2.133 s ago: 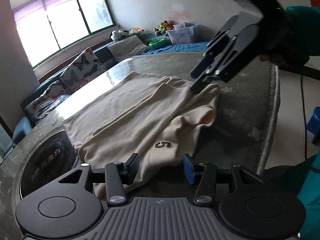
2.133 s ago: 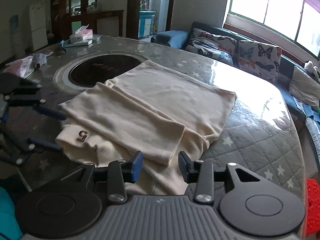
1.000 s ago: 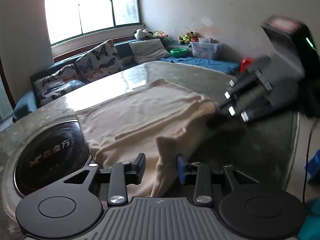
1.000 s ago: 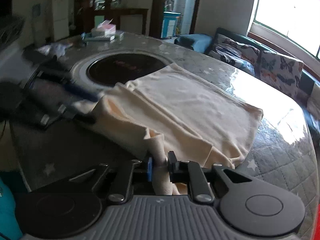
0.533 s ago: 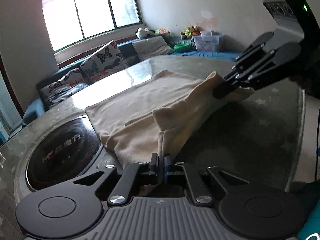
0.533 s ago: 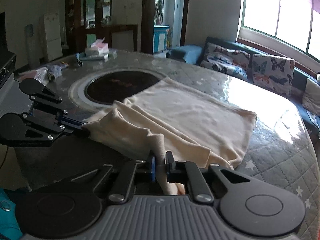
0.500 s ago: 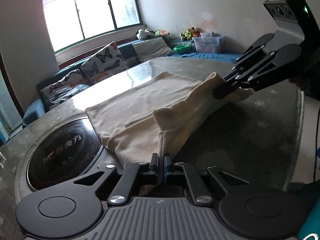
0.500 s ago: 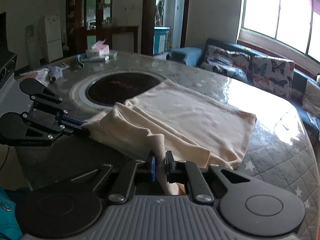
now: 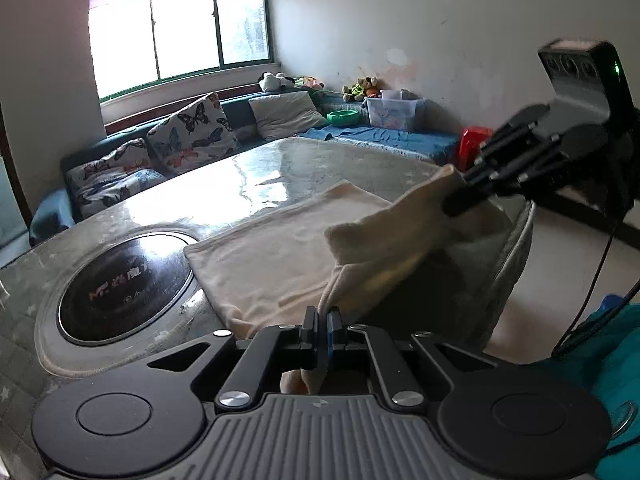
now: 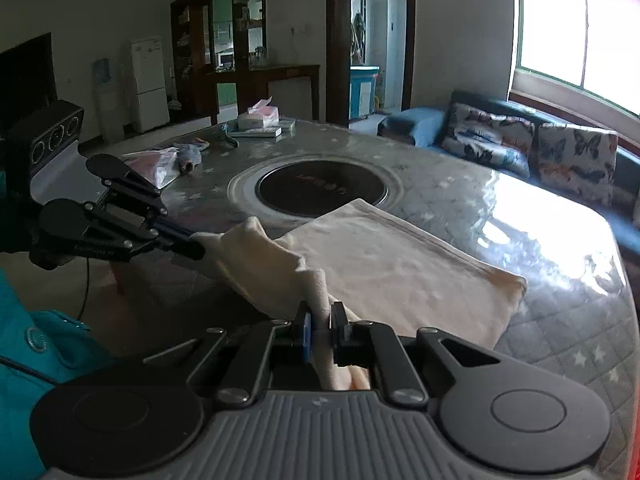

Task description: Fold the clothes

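A cream garment [image 9: 280, 256] [image 10: 400, 268] lies partly folded on the round table, its near edge raised off the surface. My left gripper [image 9: 323, 322] is shut on one corner of that edge; the same gripper shows at the left of the right wrist view [image 10: 196, 248]. My right gripper [image 10: 320, 326] is shut on the other corner, and appears at the right of the left wrist view [image 9: 452, 204]. The cloth hangs stretched between the two grips, above the table's near rim.
A dark round inset [image 9: 124, 284] [image 10: 320, 188] sits in the table [image 9: 280, 168] beside the garment. A tissue box [image 10: 258, 116] and plastic bags [image 10: 156, 164] lie at the far side. A sofa with butterfly cushions [image 9: 184, 136] runs under the window. A teal sleeve [image 10: 24, 344] is near.
Both grippers have risen and pulled the garment's near edge up off the table. The left gripper's jaws closed on the cloth a second ago and stay clamped.
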`<state>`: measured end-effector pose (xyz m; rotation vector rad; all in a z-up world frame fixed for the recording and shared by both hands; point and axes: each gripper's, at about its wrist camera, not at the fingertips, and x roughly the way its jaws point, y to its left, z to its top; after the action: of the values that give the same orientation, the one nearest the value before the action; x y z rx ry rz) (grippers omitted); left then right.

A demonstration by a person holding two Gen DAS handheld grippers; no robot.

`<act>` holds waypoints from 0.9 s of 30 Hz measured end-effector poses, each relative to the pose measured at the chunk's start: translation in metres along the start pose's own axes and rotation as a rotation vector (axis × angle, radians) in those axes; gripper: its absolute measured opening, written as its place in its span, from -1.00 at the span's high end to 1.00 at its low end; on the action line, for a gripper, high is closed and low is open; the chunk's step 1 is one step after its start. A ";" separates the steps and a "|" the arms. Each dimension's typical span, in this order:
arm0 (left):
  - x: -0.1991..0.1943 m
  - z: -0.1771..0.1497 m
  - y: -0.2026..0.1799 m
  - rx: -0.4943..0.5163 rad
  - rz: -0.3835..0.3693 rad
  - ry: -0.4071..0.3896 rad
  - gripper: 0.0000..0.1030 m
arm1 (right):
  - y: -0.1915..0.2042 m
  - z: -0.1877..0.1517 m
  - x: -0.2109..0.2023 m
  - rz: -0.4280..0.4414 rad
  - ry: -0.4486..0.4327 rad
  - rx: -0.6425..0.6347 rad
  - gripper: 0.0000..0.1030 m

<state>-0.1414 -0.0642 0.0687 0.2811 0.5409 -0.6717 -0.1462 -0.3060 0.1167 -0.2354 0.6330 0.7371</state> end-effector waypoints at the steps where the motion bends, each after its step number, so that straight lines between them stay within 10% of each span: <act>1: 0.003 0.003 0.001 0.002 0.005 -0.002 0.91 | -0.002 0.002 0.001 -0.005 0.002 0.001 0.84; 17: 0.139 0.090 0.085 -0.048 0.127 -0.011 0.91 | -0.125 0.081 0.094 -0.147 0.030 0.134 0.83; 27: 0.212 0.070 0.118 -0.184 0.272 0.115 0.81 | -0.179 0.051 0.158 -0.268 0.069 0.350 0.72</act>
<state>0.1005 -0.1127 0.0171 0.2159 0.6562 -0.3406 0.0897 -0.3273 0.0573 -0.0209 0.7671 0.3530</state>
